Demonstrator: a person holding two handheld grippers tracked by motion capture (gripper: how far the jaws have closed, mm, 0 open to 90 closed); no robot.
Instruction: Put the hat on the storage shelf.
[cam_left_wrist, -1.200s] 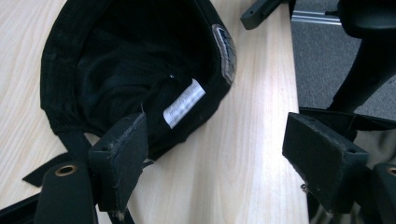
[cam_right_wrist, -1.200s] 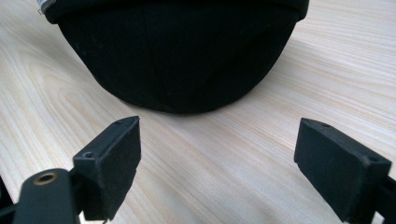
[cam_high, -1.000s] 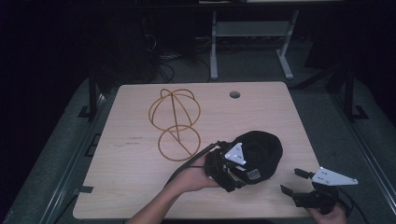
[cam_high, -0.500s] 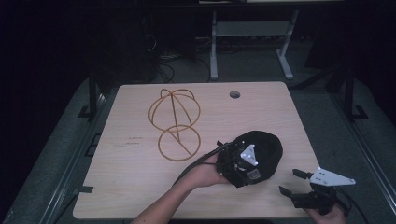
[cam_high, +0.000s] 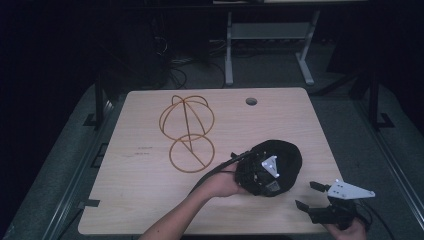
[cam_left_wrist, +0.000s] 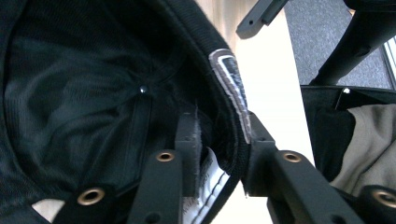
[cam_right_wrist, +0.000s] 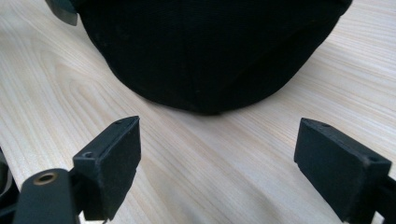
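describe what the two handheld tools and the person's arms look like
Both are black two-jaw tools. The right tool carries a grey three-cornered plate and shows blocky square pads. The left tool has brass-coloured rivets and a black cable trailing back along the forearm. No sleeve covers the left forearm.

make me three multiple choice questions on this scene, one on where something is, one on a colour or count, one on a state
1. Where does the wire hat stand sit relative to the black cap in the high view?
A. left of it and farther up the table
B. under it
C. off the table

2. What colour is the cap?
A. white
B. red
C. black

3. How is the right claw?
A. shut on the cap
B. open, short of the cap
C. shut on the stand

Answers:
1 A, the high view shows the stand apart from the cap, up and left on the wooden table.
2 C, it is black in all views.
3 B, its jaws stand wide apart with bare table between; the left claw is the one clamped on the cap's rim.
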